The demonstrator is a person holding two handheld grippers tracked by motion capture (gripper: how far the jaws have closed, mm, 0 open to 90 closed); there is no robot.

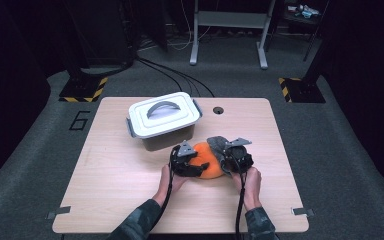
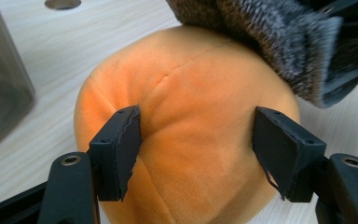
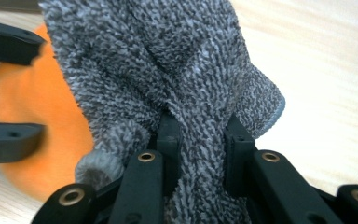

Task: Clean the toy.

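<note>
We see the left tool (image 2: 196,149) with its jaws set wide, 1 on each flank of the orange plush ball (image 2: 191,140); both pads press into the soft surface, so it is clamped on the ball. The right tool (image 3: 198,140) has its jaws drawn nearly together, pinching a fold of the grey knitted cloth (image 3: 168,70) (a looped, speckled weave of dark and pale yarn).

The only writing we can read is a "6" (image 1: 79,120) marked on the grey carpeted floor left of the tabletop (image 1: 120,185).

The ball is smooth velvety plush with stitched seams, rounded and squashy. It sits at the middle of the pale wood-grain tabletop, the cloth draped against its right side. Behind them stands a rectangular plastic box (image 1: 164,121) with a white lid and grey handle.
</note>
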